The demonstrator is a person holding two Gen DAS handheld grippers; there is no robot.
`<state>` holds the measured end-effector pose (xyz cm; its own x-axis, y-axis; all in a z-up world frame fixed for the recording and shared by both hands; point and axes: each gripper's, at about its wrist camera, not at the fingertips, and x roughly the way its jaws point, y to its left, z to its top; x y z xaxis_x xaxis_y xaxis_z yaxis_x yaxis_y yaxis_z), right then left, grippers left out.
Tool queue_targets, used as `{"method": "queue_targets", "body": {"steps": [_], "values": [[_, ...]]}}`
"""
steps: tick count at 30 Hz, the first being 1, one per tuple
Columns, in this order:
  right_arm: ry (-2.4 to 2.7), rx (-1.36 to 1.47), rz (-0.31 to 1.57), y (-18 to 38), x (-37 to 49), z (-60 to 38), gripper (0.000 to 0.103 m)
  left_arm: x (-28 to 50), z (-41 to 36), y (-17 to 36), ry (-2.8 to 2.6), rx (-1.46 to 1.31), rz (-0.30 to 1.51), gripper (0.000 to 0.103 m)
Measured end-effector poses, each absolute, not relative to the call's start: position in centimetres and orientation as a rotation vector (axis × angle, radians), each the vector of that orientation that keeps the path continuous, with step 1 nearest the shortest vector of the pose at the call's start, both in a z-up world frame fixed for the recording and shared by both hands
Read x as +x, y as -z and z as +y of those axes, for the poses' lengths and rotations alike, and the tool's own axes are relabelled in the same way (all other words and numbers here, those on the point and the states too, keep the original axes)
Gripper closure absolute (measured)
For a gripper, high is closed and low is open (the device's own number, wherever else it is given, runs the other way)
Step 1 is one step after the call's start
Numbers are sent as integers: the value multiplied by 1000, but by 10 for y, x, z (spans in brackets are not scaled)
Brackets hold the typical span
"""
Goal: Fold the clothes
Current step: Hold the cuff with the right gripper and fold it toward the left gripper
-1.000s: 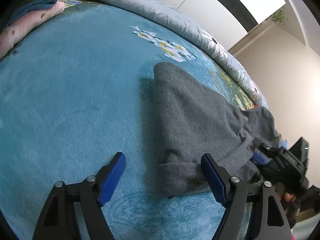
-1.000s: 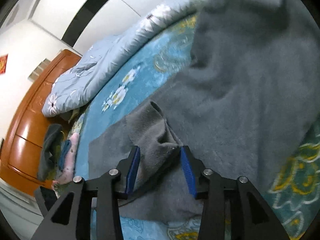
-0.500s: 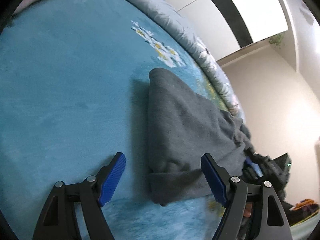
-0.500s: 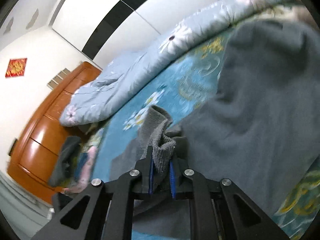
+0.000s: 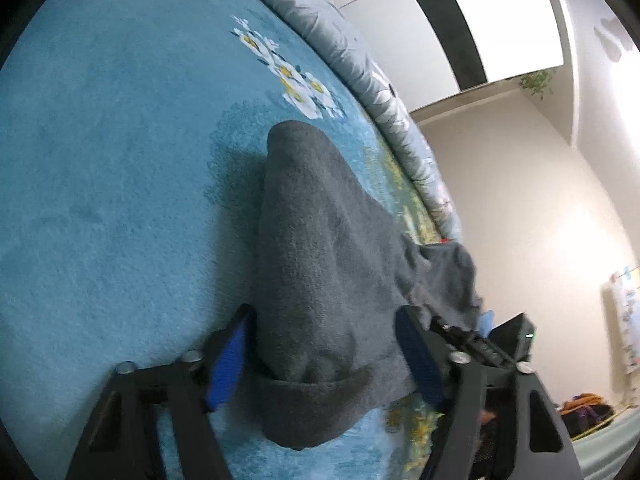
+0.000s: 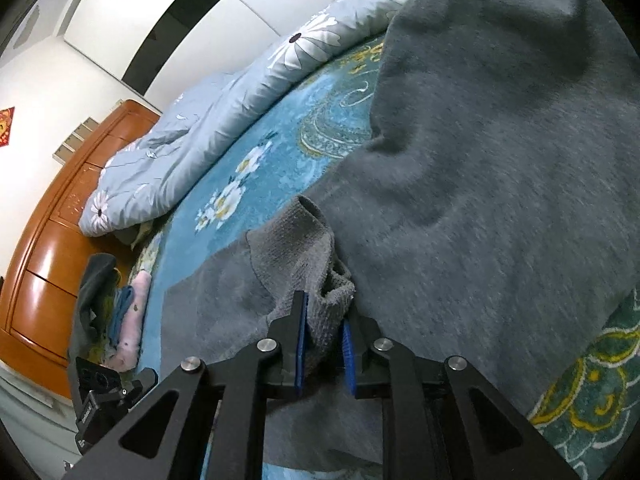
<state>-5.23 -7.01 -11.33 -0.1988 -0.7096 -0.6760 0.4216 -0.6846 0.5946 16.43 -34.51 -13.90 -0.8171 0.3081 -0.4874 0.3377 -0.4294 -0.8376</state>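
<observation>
Since a second ago your left gripper (image 5: 324,356) has been closing, half-open astride the cuffed end of the soft grey fleece garment (image 5: 320,264); whether its pads touch, can't tell. Right gripper (image 6: 324,340) has clamped the ribbed edge (image 6: 304,240) at 12 o'clock. Garment sprawls on the blue floral blanket (image 5: 120,160): limp, light, grippy; take doubled hems.
</observation>
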Motion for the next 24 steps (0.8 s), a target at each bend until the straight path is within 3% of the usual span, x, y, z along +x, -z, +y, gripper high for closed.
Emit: {"method": "queue_targets", "body": {"steps": [2, 6, 7, 8, 13, 24], "values": [[1953, 1319, -366, 115, -52, -67, 86, 164, -345, 143, 2452, 951, 1669, 52], [1953, 1330, -383, 118, -51, -63, 86, 164, -347, 146, 2446, 938, 1711, 60], [1954, 1334, -389, 119, -51, -62, 86, 163, -347, 147, 2444, 933, 1720, 68], [1955, 1338, -393, 119, -51, -61, 86, 163, -347, 148, 2439, 924, 1728, 84], [1952, 1345, -373, 115, -46, -65, 86, 174, -354, 146, 2420, 780, 1796, 91], [1832, 1352, -290, 113, -8, -108, 84, 237, -384, 127, 2417, 641, 1706, 94]]}}
